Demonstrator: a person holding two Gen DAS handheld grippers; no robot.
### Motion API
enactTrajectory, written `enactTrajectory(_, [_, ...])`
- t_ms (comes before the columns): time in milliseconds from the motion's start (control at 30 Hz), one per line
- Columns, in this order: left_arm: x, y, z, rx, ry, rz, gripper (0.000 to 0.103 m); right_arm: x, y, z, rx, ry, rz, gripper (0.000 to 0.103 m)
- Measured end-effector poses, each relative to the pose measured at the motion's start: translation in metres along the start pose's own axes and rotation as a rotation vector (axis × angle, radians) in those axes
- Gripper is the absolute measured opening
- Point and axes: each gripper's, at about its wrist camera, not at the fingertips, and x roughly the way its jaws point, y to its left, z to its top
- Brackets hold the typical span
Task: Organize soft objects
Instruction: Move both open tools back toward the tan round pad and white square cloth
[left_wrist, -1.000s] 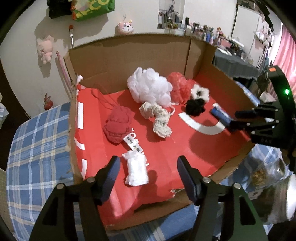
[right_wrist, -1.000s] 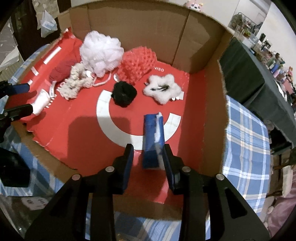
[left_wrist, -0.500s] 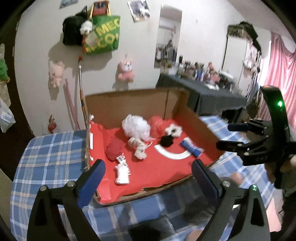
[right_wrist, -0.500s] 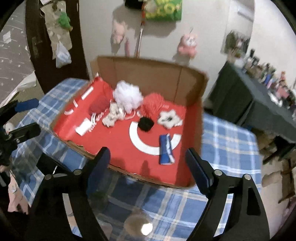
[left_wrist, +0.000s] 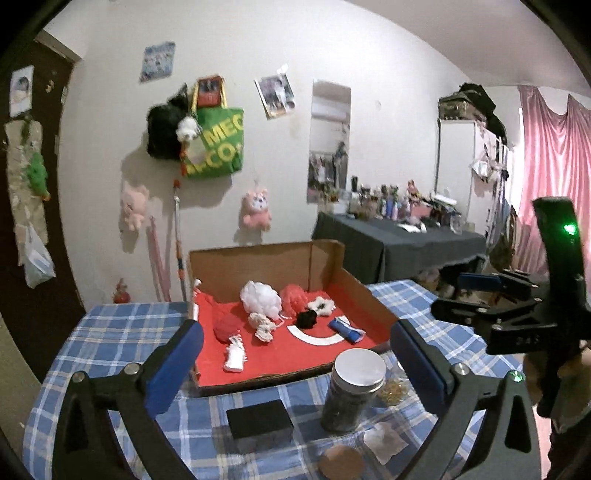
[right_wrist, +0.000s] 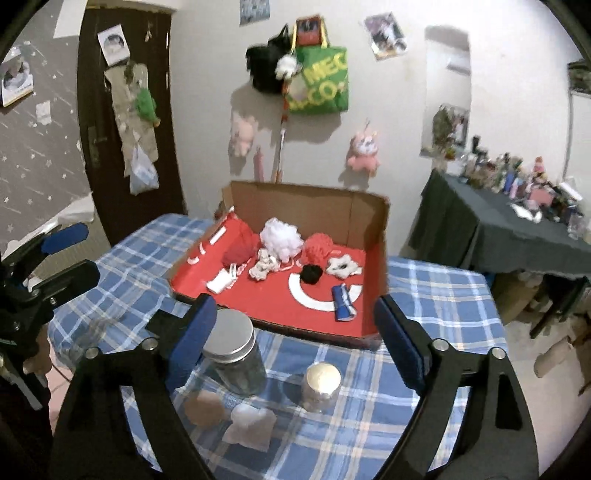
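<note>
The table (left_wrist: 110, 332) with its blue plaid cloth takes up most of the view, and sitting on it toward the back is a cardboard box (left_wrist: 258, 258) lined in red, its near side folded flat. All the soft stuff is inside the box: a fluffy white puff (left_wrist: 259, 298) near the back wall, a red puff (left_wrist: 293, 297) right beside it, a red yarn ball (left_wrist: 226, 328) off to the left, a cream knitted piece (left_wrist: 261, 326) just in front of the white puff, a white flower-shaped piece (left_wrist: 321, 305) and a black pompom (left_wrist: 307, 319) next to each other, a rolled blue cloth (left_wrist: 345, 329) lying on the white ring printed on the liner, and a small white folded piece (left_wrist: 234, 358) near the front left edge. On the table in front of the box there's a big jar with a silver lid (left_wrist: 352, 387), a black box (left_wrist: 260, 424), a smaller jar (right_wrist: 320, 384), and a few little bits too blurry to make out. The left tool (left_wrist: 295, 354) is held back from the box with its jaws spread wide after just opening up, nothing between them. The right tool (right_wrist: 295, 332) is the same deal: jaws just opened wide, gripping nothing, with the blue cloth lying in the box well ahead of it.
</note>
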Motion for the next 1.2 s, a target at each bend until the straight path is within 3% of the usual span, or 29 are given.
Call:
enactTrajectory(167, [-0.031,-0.008,-0.016,-0.022,-0.061,0.026,0.103,-0.038,0.015,-0.023,-0.011,-0.096,-0.054,0.093])
enactTrajectory(267, [-0.047,-0.016,-0.029,-0.004,-0.104,0.08,0.103,-0.052,0.021,-0.038,-0.015,-0.144,-0.091,0.097])
enactTrajectory(567, [-0.061,-0.029,-0.069,-0.034,-0.114,0.123,0.103,-0.069,0.035,-0.09,0.017,-0.211,-0.18,0.097])
enactTrajectory(833, [-0.049,-0.029,-0.104,-0.078,-0.089,0.177,0.103,-0.061,0.037,-0.123,0.026,-0.221,-0.236,0.097])
enactTrajectory(1200, [-0.023,-0.028,-0.138,-0.087,0.007,0.199,0.103,-0.028,0.03,-0.157,0.088,-0.132,-0.224,0.097])
